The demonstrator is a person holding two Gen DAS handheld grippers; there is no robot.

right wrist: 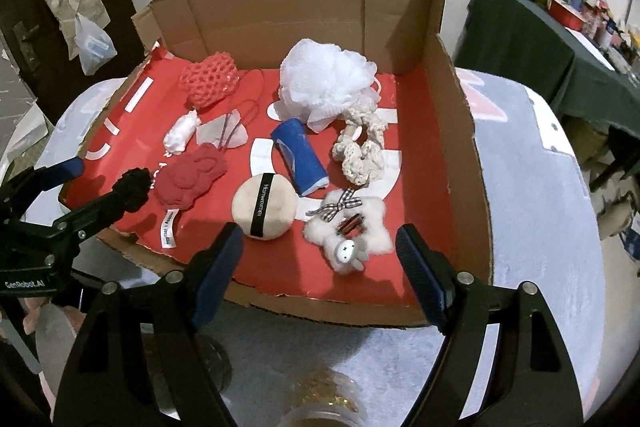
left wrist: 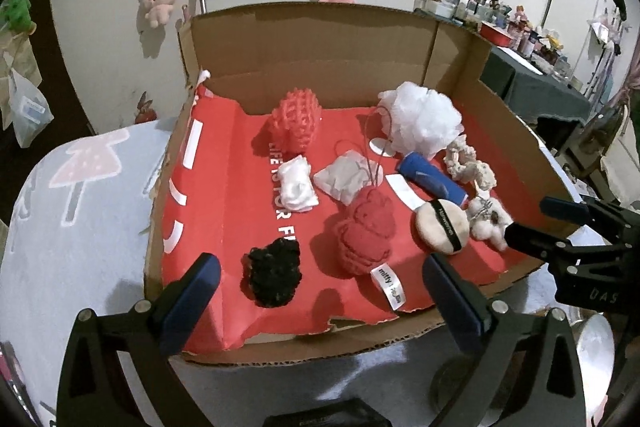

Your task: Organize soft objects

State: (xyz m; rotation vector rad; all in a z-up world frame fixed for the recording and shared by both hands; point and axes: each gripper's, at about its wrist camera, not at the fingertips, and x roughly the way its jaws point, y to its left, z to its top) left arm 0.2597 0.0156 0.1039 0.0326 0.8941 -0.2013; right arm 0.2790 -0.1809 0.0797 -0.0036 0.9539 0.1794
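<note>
**Red-lined box full of light, squashy things, both claws spread and empty**

Red paper lines the shallow brown cardboard box (right wrist: 460, 131) that holds every soft object; places below are given relative to that box.

Just outside its near rim, the left claw (left wrist: 320, 291) and the right claw (right wrist: 320, 263) both hang released, jaws wide apart, grasping nothing.

Inside the near edge, towards the left, lies a black fuzzy knitted clump (left wrist: 274, 277). It should compress easily, so pinching across its middle seems best. Beside it sits a red knitted rabbit-shaped plush (left wrist: 366, 233) with a white label; it is likely light and floppy, so the plump body is a safer hold than the label or its cord. Towards the near right corner are a round beige powder puff with a black band (right wrist: 265, 206) and a small white fluffy sheep toy with a checked bow (right wrist: 348, 235). The puff looks flat and springy, and is best gripped at its edge.

Mid-box rest a blue rolled cloth cylinder (right wrist: 301, 158), firmer-looking and easy to clamp across; a cream crocheted scrunchie (right wrist: 362, 155); a folded white cloth bundle (left wrist: 297, 183); and a flat grey-white pouch (left wrist: 346, 177).

Nearest the far wall stand a red open-mesh foam sleeve (left wrist: 297, 123) and a white netted bath pouf (right wrist: 326, 79), airy and slippery, so it probably needs a deep bite.
</note>
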